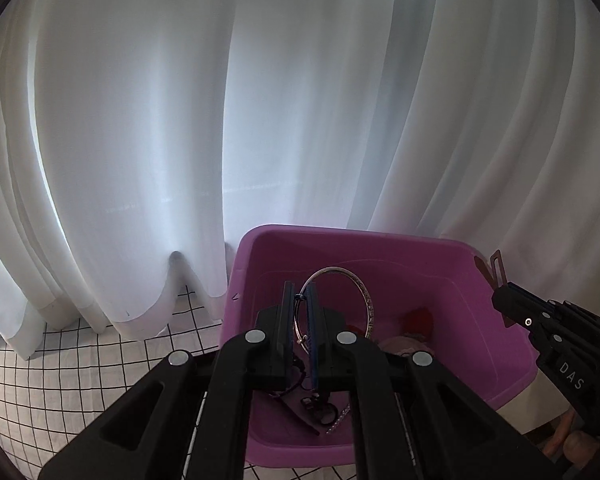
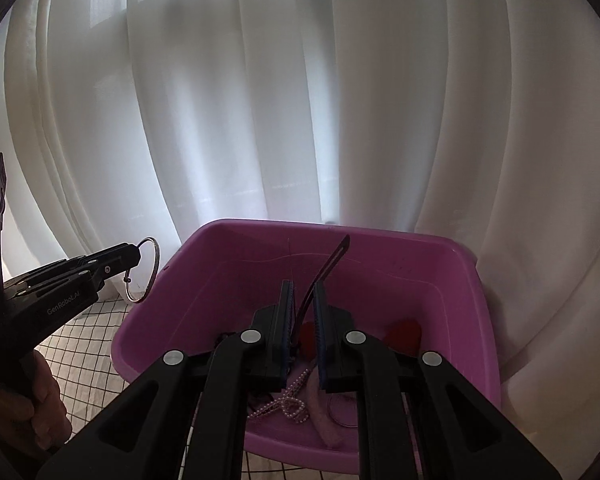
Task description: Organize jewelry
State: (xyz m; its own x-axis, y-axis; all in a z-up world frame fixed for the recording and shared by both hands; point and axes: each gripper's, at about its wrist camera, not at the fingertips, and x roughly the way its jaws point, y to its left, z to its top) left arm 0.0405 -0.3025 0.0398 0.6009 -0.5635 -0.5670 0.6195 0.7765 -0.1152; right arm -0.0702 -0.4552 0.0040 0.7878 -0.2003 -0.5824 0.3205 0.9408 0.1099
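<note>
left hand-held gripper [image 1: 300,322] clamped on thin silver metal bangle [image 1: 362,300] | right hand-held gripper [image 2: 302,316] pinching dark flat hair clip [image 2: 328,266] | both above purple plastic tub [image 2: 452,276] | I'd release low, one piece at a time

Daylight glows through the white curtain [image 1: 260,120], foreground dim and backlit, fisheye edges bent and vignetted.

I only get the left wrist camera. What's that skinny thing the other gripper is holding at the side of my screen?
Observer: The right gripper is shut on a long, dark, slotted clip, slanting up over the purple basin.
Child: Who's holding my gripper?
Observer: A hand grips the handle of the left gripper, which pinches the bangle.
</note>
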